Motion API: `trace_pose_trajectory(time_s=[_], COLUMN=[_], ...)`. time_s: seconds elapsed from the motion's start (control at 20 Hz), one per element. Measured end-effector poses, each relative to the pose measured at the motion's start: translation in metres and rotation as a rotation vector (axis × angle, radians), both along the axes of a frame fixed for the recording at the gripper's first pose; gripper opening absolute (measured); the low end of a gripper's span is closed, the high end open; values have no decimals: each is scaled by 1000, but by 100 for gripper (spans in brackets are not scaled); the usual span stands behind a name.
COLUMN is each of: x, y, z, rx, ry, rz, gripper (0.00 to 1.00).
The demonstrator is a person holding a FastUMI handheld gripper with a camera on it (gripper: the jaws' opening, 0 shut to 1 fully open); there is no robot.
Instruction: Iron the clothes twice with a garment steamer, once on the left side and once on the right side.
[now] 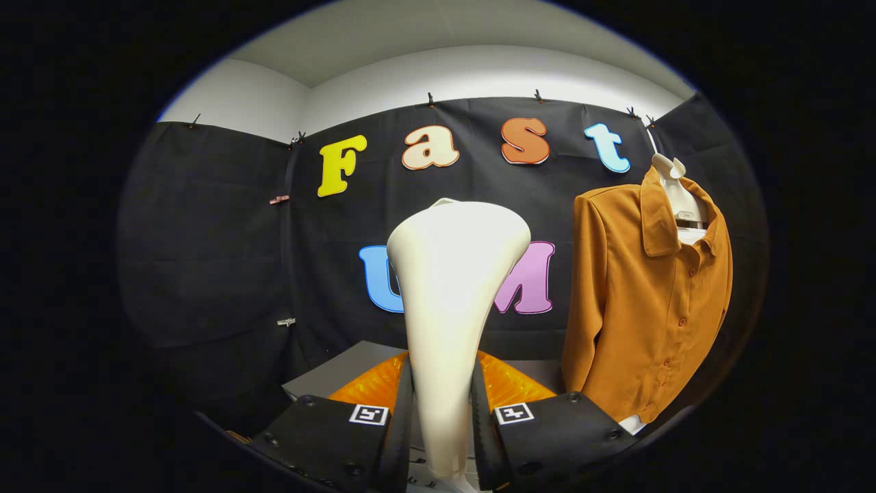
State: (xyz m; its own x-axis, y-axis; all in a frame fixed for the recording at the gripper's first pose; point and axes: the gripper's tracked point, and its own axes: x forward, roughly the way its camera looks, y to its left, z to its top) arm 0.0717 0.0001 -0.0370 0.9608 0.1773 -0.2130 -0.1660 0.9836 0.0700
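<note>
between clamped fingers (442,424), upright garment steamer (452,301)

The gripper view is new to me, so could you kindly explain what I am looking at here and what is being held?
This is a fisheye camera riding on a handheld two-finger tool that a person carries; it looks forward along the two fingers. Between them stands a white garment steamer, narrow where both fingers press on its handle and widening to a broad head above. Beyond the fingers and off to the right, an orange-brown shirt hangs upright on a white hanger in front of the black cloth wall. Just behind the fingers sits a grey surface with something shiny and orange on it; I cannot tell what that is.
</note>
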Motion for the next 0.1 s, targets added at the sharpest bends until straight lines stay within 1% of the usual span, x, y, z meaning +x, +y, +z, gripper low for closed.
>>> trace_pose_trajectory(time_s=[0.1], x=[0], y=[0], z=[0], rx=[0], ry=[0], rz=[-1], gripper=[42])
